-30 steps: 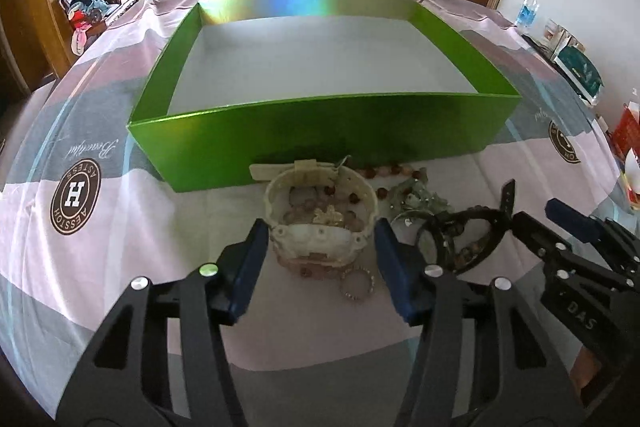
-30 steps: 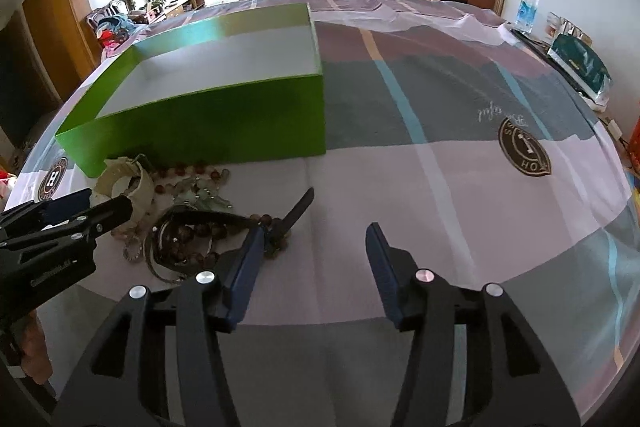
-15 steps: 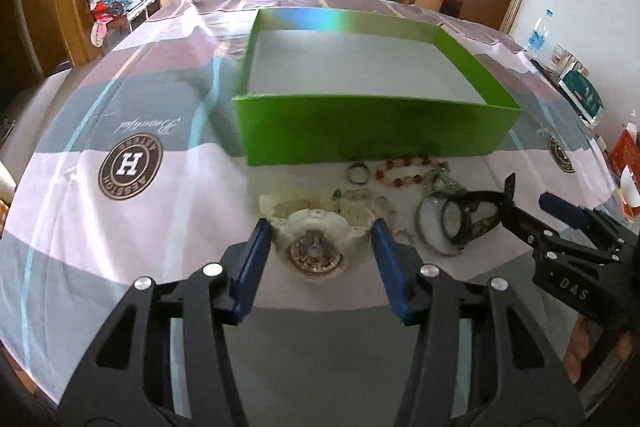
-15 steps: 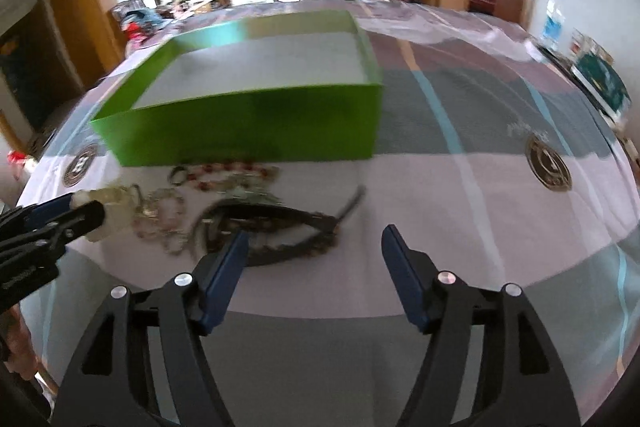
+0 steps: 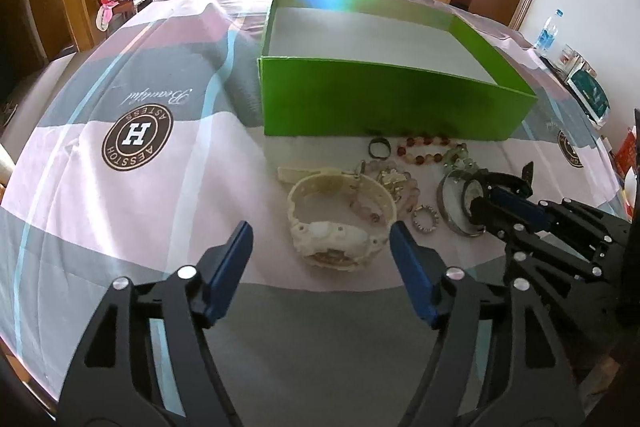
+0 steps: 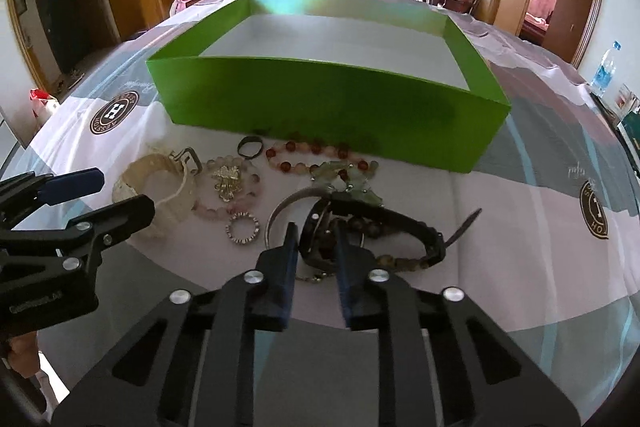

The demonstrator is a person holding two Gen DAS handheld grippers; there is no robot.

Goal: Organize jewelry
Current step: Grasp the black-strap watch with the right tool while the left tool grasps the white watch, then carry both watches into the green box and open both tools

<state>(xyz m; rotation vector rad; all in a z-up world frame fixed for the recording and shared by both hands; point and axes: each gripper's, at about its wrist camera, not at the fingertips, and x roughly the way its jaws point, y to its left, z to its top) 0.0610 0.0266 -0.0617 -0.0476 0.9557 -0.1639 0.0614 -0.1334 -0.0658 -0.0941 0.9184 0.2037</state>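
the left tool (image 5: 320,243) is spread wide, its blue fingers either side of the cream watch (image 5: 340,215) without touching it. only the right wrist view shows the right tool (image 6: 314,247) pinched on the black watch (image 6: 360,231); the left view hides that grip. both lie on the surface (image 5: 120,207) before the green box (image 6: 320,95), among bead bracelets (image 6: 316,157).

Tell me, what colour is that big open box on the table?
The box is bright green outside with a white floor inside; the right wrist view shows it best.
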